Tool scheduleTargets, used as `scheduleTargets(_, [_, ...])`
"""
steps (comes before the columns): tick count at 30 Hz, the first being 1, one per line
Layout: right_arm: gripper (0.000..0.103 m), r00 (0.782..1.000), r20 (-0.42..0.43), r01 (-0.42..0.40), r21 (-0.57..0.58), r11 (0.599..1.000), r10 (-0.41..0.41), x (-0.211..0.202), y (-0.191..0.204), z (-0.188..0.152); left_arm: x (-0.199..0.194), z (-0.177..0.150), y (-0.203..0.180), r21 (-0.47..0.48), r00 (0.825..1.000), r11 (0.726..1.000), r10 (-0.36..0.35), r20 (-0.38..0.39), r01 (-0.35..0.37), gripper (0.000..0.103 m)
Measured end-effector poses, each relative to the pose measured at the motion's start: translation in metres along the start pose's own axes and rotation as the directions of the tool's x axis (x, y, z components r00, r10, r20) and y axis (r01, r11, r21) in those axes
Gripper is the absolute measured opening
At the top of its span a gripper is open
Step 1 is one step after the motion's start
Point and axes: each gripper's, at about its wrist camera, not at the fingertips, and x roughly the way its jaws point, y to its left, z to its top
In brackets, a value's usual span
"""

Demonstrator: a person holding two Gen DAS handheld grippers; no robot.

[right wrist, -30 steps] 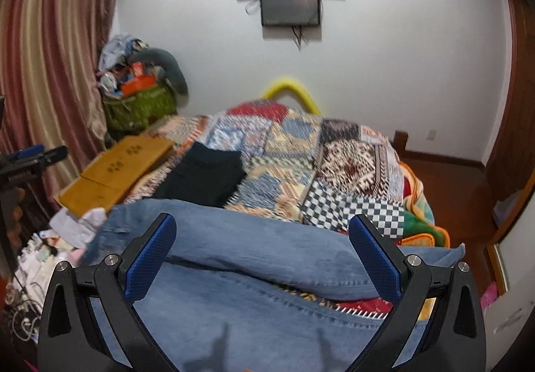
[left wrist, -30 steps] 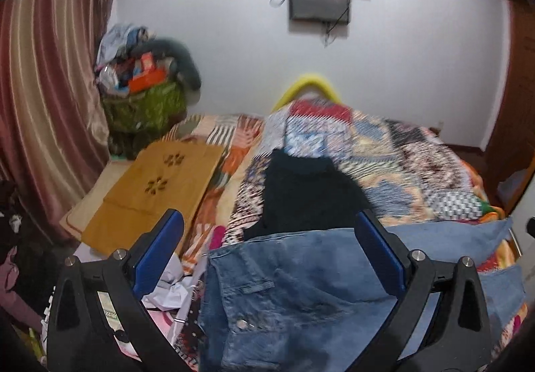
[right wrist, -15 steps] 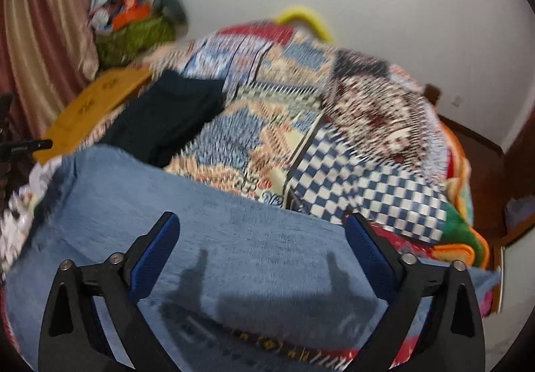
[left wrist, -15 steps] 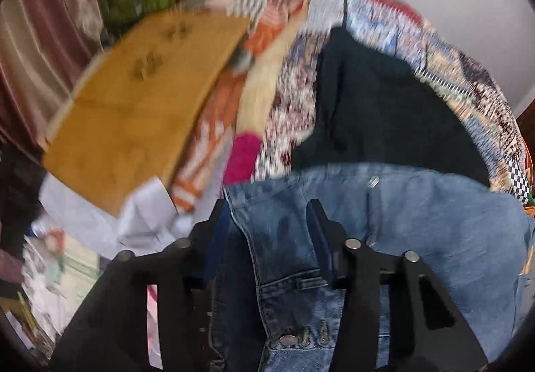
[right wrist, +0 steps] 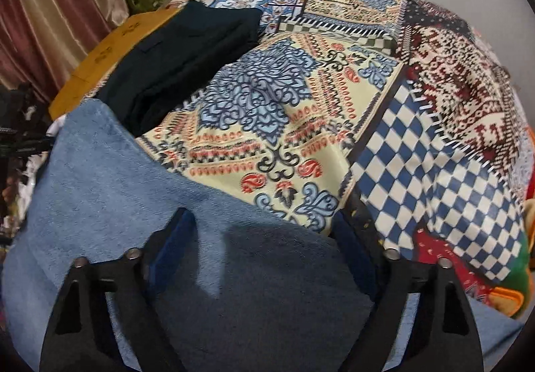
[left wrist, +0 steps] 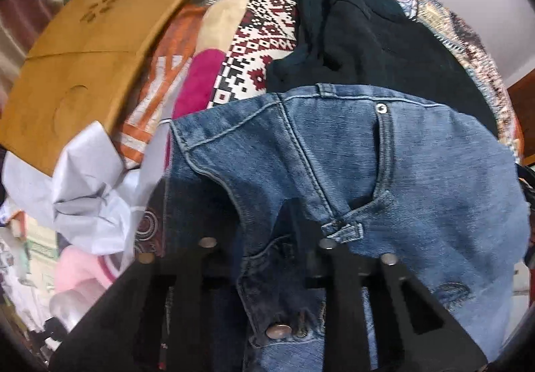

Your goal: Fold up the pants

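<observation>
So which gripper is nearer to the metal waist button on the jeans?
Left. The left gripper is shut on the jeans at the waistband, with the button just below its jaws. The right gripper is open over plain denim; no button shows there.

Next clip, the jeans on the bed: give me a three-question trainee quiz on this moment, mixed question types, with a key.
1. True or false: the left hand-held gripper is shut on the waistband end of the blue jeans.
2. Multiple choice: the right hand-held gripper is
A. shut on a jeans leg
B. open, fingers either side of the denim
C. gripping the dark folded garment
3. Fill in: beyond the jeans, the dark folded garment lies on the patchwork ____.

Key: 1 true; 2 B; 3 quilt.
</observation>
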Motion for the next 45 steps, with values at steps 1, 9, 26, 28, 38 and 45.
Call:
scheduleTargets(1, [0.052, 0.999, -0.006, -0.031, 0.016, 0.999, 0.031, -0.002, -0.001, -0.001, -0.002, 0.0, -0.003, 0.01, 1.0, 1.0, 0.016, 0.004, -0.016, 0.005])
scheduleTargets(9, [0.018, 0.999, -0.001, 0.054, -0.077, 0.996, -0.054, -0.025, 0.034, -0.036, -0.028, -0.008, -0.005, 0.074, 0.977, 0.978, 0.189, 0.103, -0.197, 0.005])
scheduleTargets(26, [0.032, 0.998, -0.044, -0.038, -0.017, 0.999, 0.037, 0.007, 0.021, -0.007, 0.005, 0.009, -0.027, 0.123, 0.98, 0.974, 0.181, 0.081, -0.19, 0.002])
scheduleTargets(28, [0.02, 1.0, -0.016, -0.016, -0.043, 0.999, 0.016, 0.004, 0.025, -0.006, 0.0, 0.013, -0.031, 0.128, 0.972, 0.967, 0.204, 0.117, -0.219, 0.002])
scheduleTargets(38, [0.011, 0.95, 0.265, 0.17, 0.012, 0.985, -0.167, -0.062, 0.043, 0.017, -0.071, 0.032, -0.028, 0.074, 0.918, 0.958, 0.242, 0.314, -0.277, 0.003])
scheduleTargets(45, [0.011, 0.946, 0.286, 0.161, -0.015, 0.987, -0.15, -0.1, 0.074, -0.033, -0.09, -0.018, -0.016, 0.095, 0.924, 0.965, 0.204, 0.322, -0.246, 0.004])
